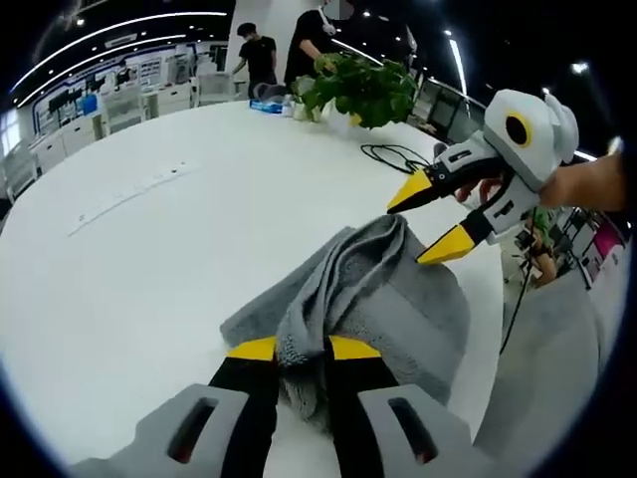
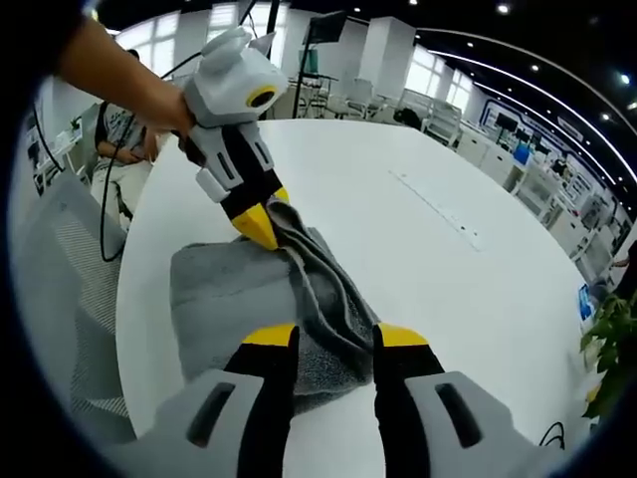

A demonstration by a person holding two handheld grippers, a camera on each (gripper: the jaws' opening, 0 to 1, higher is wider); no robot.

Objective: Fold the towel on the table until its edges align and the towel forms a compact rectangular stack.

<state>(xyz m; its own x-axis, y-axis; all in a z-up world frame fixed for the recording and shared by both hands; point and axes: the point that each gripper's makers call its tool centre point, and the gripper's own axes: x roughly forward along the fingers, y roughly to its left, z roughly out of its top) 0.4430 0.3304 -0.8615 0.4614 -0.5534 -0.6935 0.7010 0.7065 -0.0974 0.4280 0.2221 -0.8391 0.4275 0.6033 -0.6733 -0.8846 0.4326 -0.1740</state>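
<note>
Item: grey towel (image 1: 368, 299), lying bunched and part-folded on the white round worktop (image 1: 149, 249), near its edge on your side; a raised ridge of cloth runs between your two tongs. Left tongs (image 1: 302, 349): in the left gripper view the yellow-tipped jaws stand narrow with a thick fold of the towel between them, so you appear to hold that end of the ridge. Right tongs (image 1: 430, 221): in the same view they come in from the right, jaws parted only a little, tips at the far end of the ridge; whether the cloth is truly pinched there you cannot tell from this view. In the right gripper view the right tongs (image 2: 336, 337) straddle the ridge of the towel (image 2: 229, 299) with a visible gap on either side of it, so the grip reads as loose or not yet closed, while the left tongs (image 2: 261, 224) meet the towel at its far end. Step in hand, by judgement: mid-fold, a gathered edge being carried over the flat part. Next move calls for a firm hold at both ends, an even carry across, and laying the edge square on the layer beneath. Containers: none with contents to list; a leafy plant (image 1: 363, 90) stands at the far side of the worktop, its pot hidden by leaves.
</note>
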